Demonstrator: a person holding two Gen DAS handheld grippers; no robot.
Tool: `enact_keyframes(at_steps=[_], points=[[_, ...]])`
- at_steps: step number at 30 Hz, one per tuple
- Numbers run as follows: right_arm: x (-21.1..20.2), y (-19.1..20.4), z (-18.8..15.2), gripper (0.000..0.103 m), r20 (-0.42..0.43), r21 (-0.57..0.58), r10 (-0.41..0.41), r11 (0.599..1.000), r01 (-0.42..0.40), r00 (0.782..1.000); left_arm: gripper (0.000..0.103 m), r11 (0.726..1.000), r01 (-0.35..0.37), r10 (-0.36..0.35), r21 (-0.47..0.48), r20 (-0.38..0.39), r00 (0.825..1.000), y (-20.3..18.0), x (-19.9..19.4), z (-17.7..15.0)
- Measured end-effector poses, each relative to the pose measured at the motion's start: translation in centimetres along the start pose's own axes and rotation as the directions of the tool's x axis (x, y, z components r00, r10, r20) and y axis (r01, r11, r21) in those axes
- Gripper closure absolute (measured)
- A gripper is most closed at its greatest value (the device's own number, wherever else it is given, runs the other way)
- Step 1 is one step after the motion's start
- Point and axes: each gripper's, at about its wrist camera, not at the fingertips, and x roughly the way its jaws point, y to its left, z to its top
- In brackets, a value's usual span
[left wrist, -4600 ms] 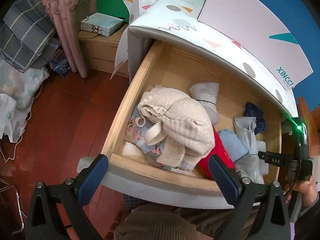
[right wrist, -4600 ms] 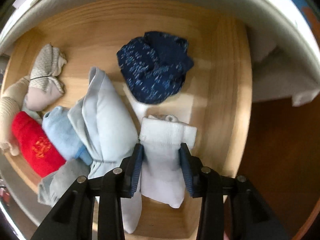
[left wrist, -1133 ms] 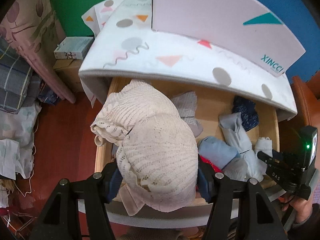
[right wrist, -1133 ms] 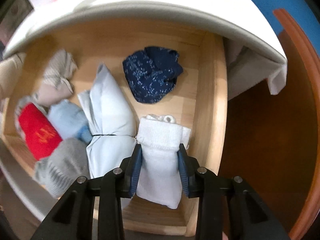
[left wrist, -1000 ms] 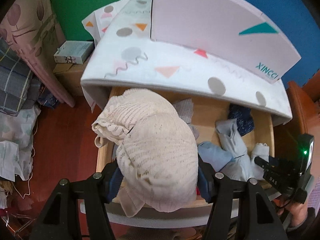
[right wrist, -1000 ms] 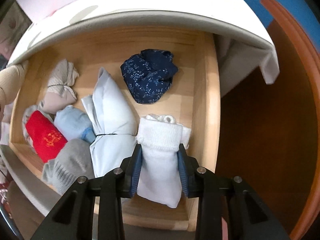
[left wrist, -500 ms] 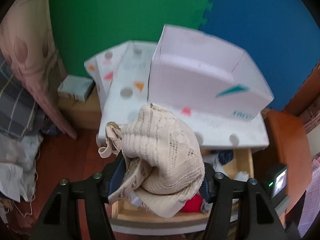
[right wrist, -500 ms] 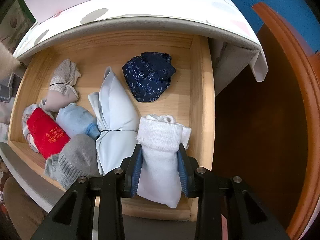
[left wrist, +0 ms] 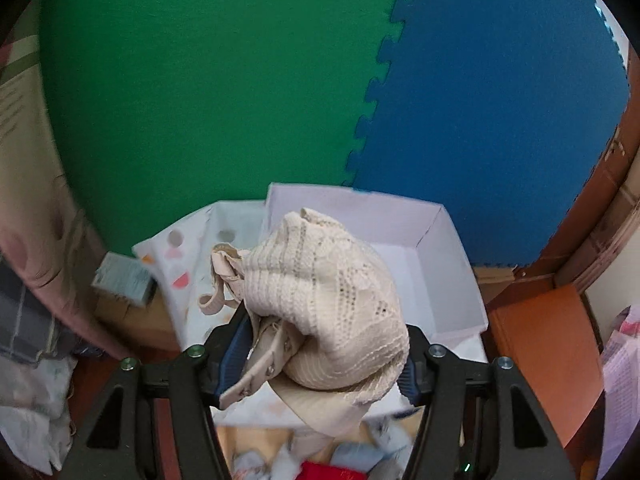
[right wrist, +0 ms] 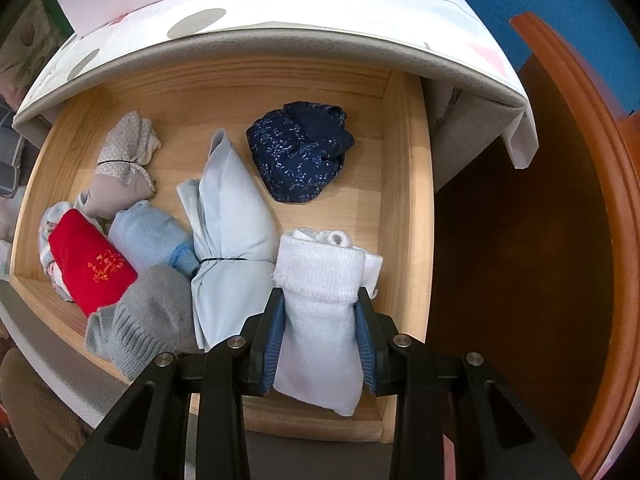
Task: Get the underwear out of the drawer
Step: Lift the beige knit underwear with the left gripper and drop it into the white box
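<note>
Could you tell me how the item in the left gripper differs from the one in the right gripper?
The beige lace bra is bulky and patterned; the white sock roll is slim and plain. The bra is above the white box, the sock roll over the drawer. Both are clamped.

Left gripper (left wrist: 320, 354) clamping cream lace bra (left wrist: 320, 304), white open box (left wrist: 448, 264) behind, blurred drawer (left wrist: 256, 436) perhaps below

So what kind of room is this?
Probably a bedroom or a dressing corner at home: a wooden drawer full of rolled socks and underwear, a shoe box on top, and foam mats on the wall.
</note>
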Motion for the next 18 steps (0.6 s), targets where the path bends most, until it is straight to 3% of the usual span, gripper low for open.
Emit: enact_keyframes(at_steps=[4, 9, 18], points=[[0.1, 0.1, 0.1, 0.073, -0.003, -0.008, -0.002, 1.0, 0.002, 1.0, 0.041, 0.999, 0.044, -0.044, 0.001, -0.013, 0.999, -0.4, 3.7, 1.6], [0.1, 0.0, 0.1, 0.073, -0.011, -0.005, 0.01, 1.0, -0.01, 1.0, 0.041, 1.0, -0.014, 0.012, -0.018, -0.095, 0.995, 0.5, 9.4, 1.2], [0.4, 0.1, 0.2, 0.072, -0.022, -0.017, 0.002, 1.0, -0.002, 1.0, 0.04, 0.999, -0.05, 0.044, -0.023, -0.207, 0.977, 1.2, 13.9, -2.2]])
